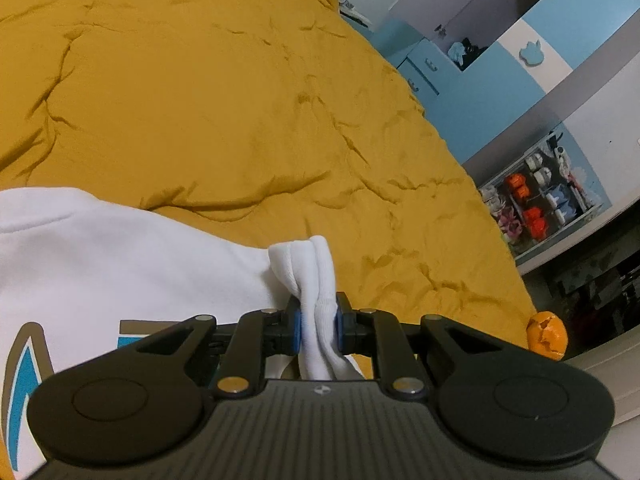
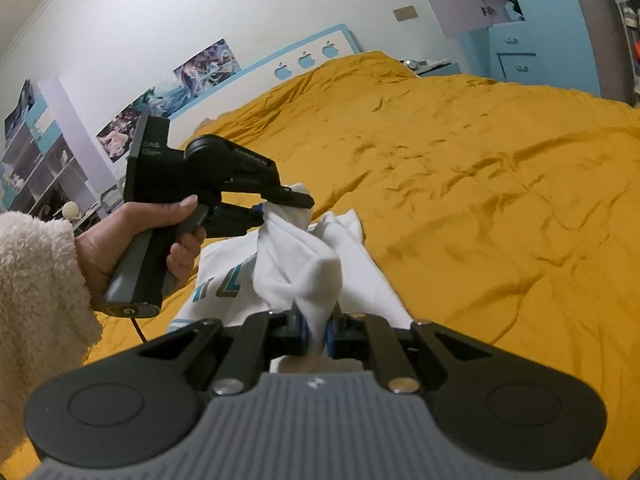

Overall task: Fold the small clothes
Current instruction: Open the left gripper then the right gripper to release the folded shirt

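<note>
A small white garment (image 1: 100,264) with a blue and brown print lies on the yellow bedspread (image 1: 208,92). My left gripper (image 1: 318,322) is shut on a bunched white fold of it. In the right wrist view the white garment (image 2: 296,264) is lifted and twisted between both grippers. My right gripper (image 2: 316,330) is shut on its near end. The left gripper (image 2: 280,204), held by a hand, pinches its far end above the bed.
The yellow bedspread (image 2: 480,184) stretches wide to the right and far side. Blue drawers and a cupboard (image 2: 532,40) stand beyond the bed. A shelf of small items (image 1: 540,200) and an orange ball (image 1: 546,334) sit past the bed's edge.
</note>
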Action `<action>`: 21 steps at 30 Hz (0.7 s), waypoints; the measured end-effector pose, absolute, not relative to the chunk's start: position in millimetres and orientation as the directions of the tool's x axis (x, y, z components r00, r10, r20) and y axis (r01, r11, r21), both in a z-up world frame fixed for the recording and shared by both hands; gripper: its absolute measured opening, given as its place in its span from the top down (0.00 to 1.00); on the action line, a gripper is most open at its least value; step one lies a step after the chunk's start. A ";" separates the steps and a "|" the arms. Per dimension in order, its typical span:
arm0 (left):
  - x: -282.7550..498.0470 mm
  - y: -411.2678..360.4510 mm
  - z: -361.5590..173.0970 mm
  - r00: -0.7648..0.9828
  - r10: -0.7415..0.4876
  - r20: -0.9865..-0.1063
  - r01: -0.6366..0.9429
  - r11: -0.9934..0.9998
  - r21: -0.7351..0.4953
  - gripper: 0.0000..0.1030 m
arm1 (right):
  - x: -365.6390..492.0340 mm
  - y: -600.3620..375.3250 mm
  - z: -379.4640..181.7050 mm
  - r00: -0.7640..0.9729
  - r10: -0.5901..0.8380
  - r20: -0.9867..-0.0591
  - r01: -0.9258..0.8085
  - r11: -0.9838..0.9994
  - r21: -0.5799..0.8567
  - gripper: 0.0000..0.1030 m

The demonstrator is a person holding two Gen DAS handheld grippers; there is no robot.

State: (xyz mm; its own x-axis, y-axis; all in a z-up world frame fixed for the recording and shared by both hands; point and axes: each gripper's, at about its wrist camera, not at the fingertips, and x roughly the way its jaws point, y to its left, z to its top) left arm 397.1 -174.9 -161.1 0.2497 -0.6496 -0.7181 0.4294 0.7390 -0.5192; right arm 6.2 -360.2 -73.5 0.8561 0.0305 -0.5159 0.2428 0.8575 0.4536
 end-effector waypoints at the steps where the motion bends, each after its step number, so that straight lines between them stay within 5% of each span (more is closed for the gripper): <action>1: 397.2 -177.2 -162.8 0.245 -0.643 -0.726 0.432 0.742 -0.512 0.84 | 3.1 -360.8 -74.0 0.854 0.028 -0.520 0.250 0.854 0.457 0.97; 5: 401.0 -186.6 -168.6 0.243 -0.616 -0.749 0.434 0.760 -0.484 0.80 | -2.9 -366.0 -75.7 0.844 0.010 -0.536 0.283 0.841 0.462 0.93; 7: 400.9 -191.3 -162.7 0.259 -0.616 -0.744 0.439 0.761 -0.478 0.78 | -10.3 -372.2 -75.1 0.839 -0.035 -0.542 0.323 0.834 0.447 0.79; 9: 400.3 -196.3 -152.1 0.270 -0.626 -0.732 0.454 0.753 -0.476 0.78 | -19.8 -380.1 -73.6 0.830 -0.054 -0.554 0.355 0.819 0.452 0.76; 13: 392.8 -189.7 -119.1 0.279 -0.729 -0.625 0.488 0.669 -0.561 0.79 | -34.4 -390.0 -64.8 0.835 -0.087 -0.544 0.377 0.810 0.449 0.75; 17: 370.5 -157.8 -88.4 0.276 -0.766 -0.581 0.527 0.626 -0.574 0.79 | -30.6 -391.1 -51.0 0.859 -0.027 -0.511 0.262 0.881 0.394 0.75; 21: 324.1 -102.9 -69.8 0.355 -0.718 -0.599 0.629 0.657 -0.416 0.74 | -6.2 -395.0 -55.9 0.846 0.150 -0.512 0.047 0.935 0.352 0.67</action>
State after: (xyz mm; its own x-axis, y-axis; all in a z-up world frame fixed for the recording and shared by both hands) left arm 324.1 -102.9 -69.8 0.3548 -0.7182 -0.5986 0.6288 0.6571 -0.4157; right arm -6.2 -395.0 -55.9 0.8456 0.1505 -0.5122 0.0467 0.9349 0.3517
